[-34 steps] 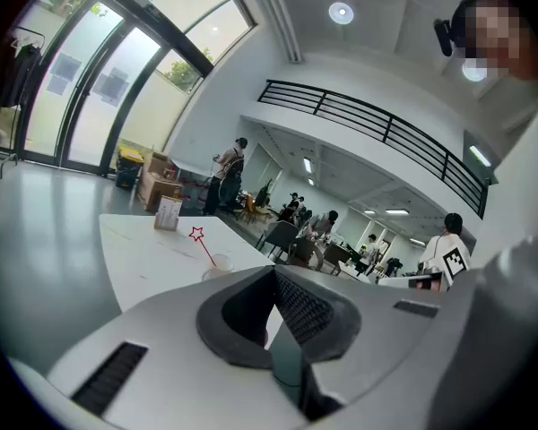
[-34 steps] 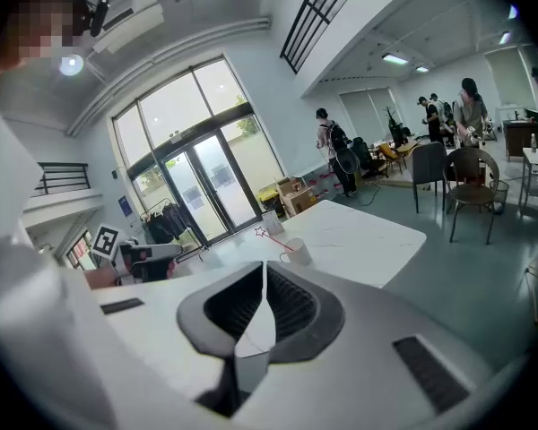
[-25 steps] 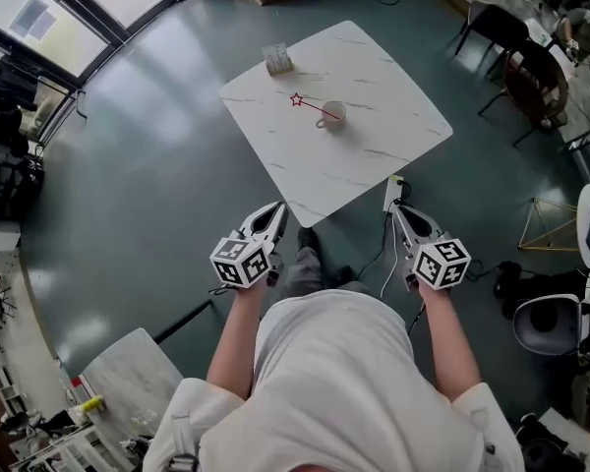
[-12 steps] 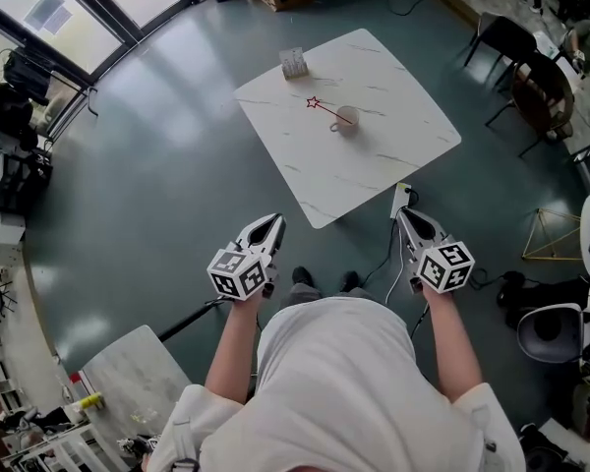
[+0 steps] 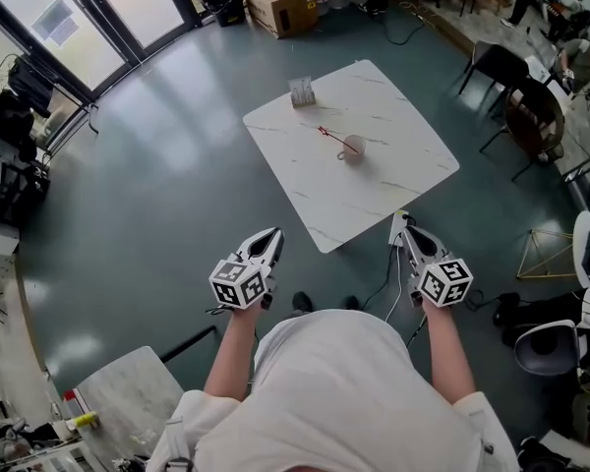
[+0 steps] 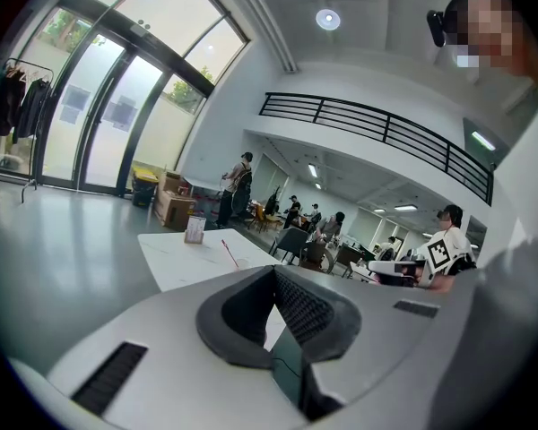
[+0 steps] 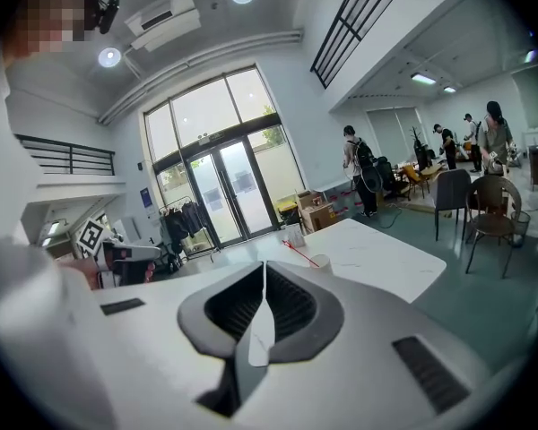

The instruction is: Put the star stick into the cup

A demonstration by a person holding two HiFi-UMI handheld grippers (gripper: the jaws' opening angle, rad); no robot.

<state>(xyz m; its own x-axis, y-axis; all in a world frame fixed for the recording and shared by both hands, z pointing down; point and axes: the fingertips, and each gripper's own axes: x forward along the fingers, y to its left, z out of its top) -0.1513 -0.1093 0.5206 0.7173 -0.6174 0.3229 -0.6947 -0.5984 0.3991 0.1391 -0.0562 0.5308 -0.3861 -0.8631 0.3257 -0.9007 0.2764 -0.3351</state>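
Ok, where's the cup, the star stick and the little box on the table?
cup (image 5: pixel 353 149), head view, on its rim.
star stick (image 5: pixel 324 131), head view, on the star end.
little box (image 5: pixel 302 92), head view, on its side.

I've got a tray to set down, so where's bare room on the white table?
Bare: the near half of the table, from the cup to the near corner, and its right corner. Crowded: the far side, small stand, star stick and cup.

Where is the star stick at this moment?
The star stick leans out of the cup on the white table, head view upper centre, star end toward the card holder.
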